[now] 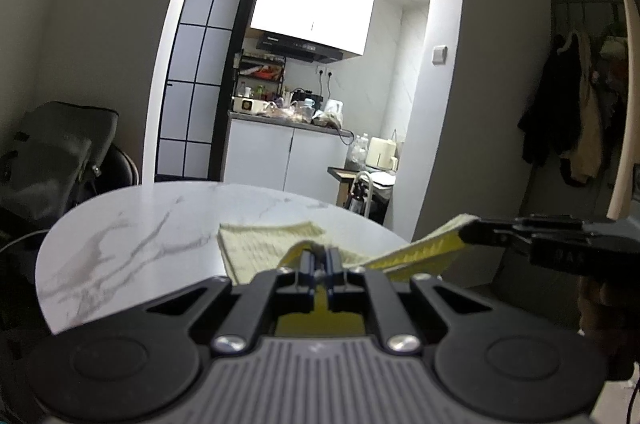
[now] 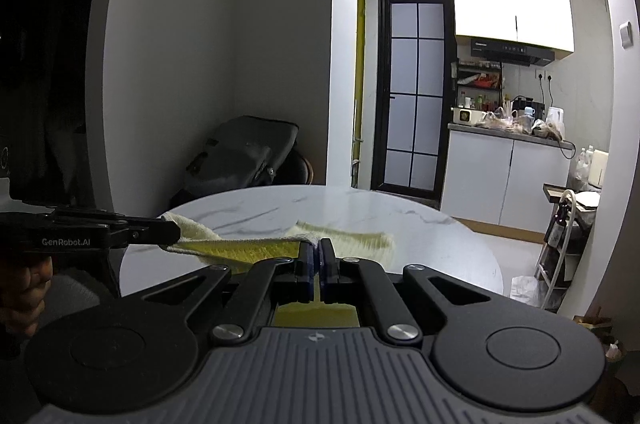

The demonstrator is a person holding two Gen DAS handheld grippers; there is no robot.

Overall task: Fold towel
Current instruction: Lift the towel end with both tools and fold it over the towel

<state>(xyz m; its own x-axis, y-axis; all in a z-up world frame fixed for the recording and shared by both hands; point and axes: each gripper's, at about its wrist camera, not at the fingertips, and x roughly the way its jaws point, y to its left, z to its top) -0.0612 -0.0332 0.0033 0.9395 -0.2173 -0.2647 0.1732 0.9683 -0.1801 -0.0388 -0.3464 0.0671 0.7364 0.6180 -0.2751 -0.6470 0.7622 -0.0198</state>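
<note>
Both claws are pinching the yellow towel's (image 1: 272,244) near edge: the left claw (image 1: 320,258) and right claw (image 2: 316,256) are lifting it while its far part is lying on the round marble table (image 1: 132,236), whose left side is lying bare.

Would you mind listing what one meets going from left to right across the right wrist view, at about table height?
Left hand-held gripper shut on the towel → right hand-held gripper also shut on the towel → bare marble table → wire rack holding a bottle.
</note>
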